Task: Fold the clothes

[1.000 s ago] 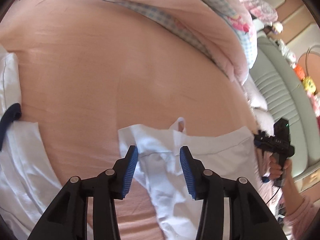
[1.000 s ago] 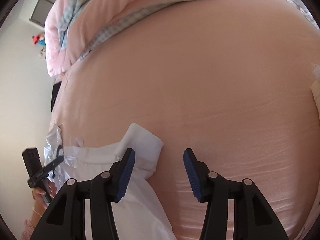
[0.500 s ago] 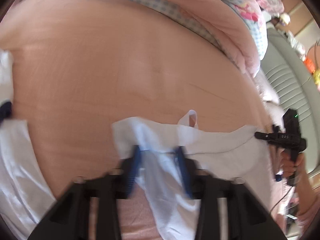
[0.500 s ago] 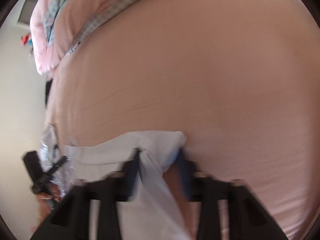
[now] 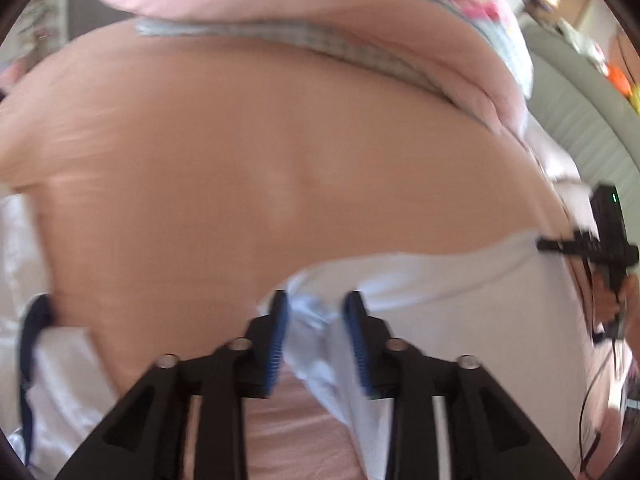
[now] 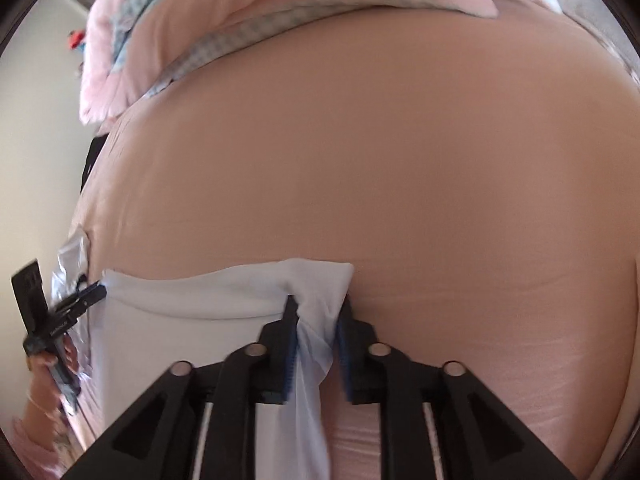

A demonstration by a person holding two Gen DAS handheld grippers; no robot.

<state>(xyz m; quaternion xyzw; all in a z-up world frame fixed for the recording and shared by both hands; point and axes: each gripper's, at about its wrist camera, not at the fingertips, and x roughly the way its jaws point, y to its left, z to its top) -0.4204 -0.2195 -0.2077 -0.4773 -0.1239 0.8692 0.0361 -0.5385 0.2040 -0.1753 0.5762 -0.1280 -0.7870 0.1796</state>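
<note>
**White garment pinched at both corners over the bed**

Wide bed (image 6: 400, 160) under a peach-pink sheet, filling both views. Rumpled pink quilt (image 5: 360, 20) with a checked edge piled at the far end. Second white garment with dark blue trim (image 5: 44, 360) spread at the left edge of the left view.

White garment (image 5: 440, 292) stretched as a band across the near part of the bed, its top edge taut between the two tools. Rest of it hanging down out of view beneath the cameras.

Left hand-held gripper (image 5: 318, 336) narrowed onto a bunched corner of the white garment, cloth gathered between the blue pads. Right hand-held gripper (image 6: 318, 344) likewise clamped on the opposite corner, a twisted fold trailing down between its fingers. Each tool also visible from the other camera, at the far end of the taut edge.

Risks from here, as a judgement:
- Thin, slippery-looking cloth held only by small bunched corners; likely to slide out of the pads under a sharp tug or swing.
- Uneven pull from one side apt to skew the top edge and give a crooked fold.
- Twisted fold at the right corner liable to be pressed in as a crease once laid flat.
- Hanging part, unseen here, possibly dragging on the sheet and doubling under itself.
- Blur in the left view, so fine detail of that grip hard to confirm.
</note>
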